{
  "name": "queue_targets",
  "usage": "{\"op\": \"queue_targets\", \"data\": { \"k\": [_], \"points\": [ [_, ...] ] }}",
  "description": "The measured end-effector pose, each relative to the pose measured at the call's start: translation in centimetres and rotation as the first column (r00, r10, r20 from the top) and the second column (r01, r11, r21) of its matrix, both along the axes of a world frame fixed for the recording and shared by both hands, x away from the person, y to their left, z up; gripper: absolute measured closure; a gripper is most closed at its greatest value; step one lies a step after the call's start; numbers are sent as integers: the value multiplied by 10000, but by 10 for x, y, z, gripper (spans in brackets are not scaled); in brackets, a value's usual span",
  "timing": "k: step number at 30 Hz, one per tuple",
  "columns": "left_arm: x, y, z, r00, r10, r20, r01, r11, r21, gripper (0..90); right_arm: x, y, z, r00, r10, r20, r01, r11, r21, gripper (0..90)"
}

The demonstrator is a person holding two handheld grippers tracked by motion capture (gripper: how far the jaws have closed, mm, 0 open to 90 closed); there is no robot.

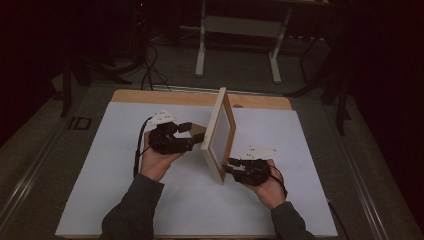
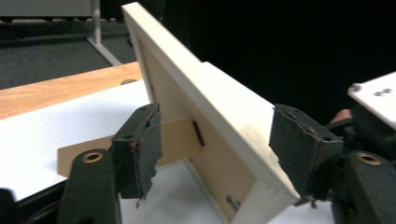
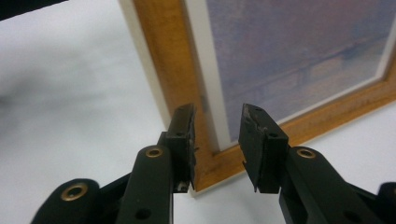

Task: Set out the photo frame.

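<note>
Both tongs released, L (image 2: 215,149) & R (image 3: 217,140), wooden pic frame (image 1: 220,132) upright on rear prop (image 2: 116,147), pale edges, bluish print.

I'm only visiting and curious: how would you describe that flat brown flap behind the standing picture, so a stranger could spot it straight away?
Start at the white sheet covering the table, then find the wooden picture frame standing near its middle. On the frame's plain back, a thin brown cardboard prop juts out from a small black hinge down to the sheet. It is the one flat, unpainted piece, beside the left gripper.
</note>
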State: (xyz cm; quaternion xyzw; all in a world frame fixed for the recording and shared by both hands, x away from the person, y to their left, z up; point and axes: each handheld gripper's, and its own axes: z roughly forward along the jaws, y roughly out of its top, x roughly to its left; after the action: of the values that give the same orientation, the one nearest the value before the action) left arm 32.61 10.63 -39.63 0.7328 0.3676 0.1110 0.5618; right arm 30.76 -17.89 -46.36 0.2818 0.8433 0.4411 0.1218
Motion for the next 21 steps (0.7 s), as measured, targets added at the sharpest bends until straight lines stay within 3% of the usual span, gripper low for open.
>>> {"op": "queue_targets", "data": {
  "k": [7, 16, 21],
  "points": [
    [-6, -8, 2, 9999, -128, 63, 129, 9999, -81, 266, 5, -7, -2, 9983, -553, -177, 555, 9984, 100, 592],
    [-16, -27, -2, 9990, -183, 412, 153, 9972, 726, 273, 9, -16, -4, 9953, -891, -389, 902, 9956, 256, 560],
    [-18, -36, -7, 9996, -36, 292, 9, 9955, 947, 270, 9, -19, -4, 9937, -1027, -446, 1042, 9940, 339, 558]
  ]
}}
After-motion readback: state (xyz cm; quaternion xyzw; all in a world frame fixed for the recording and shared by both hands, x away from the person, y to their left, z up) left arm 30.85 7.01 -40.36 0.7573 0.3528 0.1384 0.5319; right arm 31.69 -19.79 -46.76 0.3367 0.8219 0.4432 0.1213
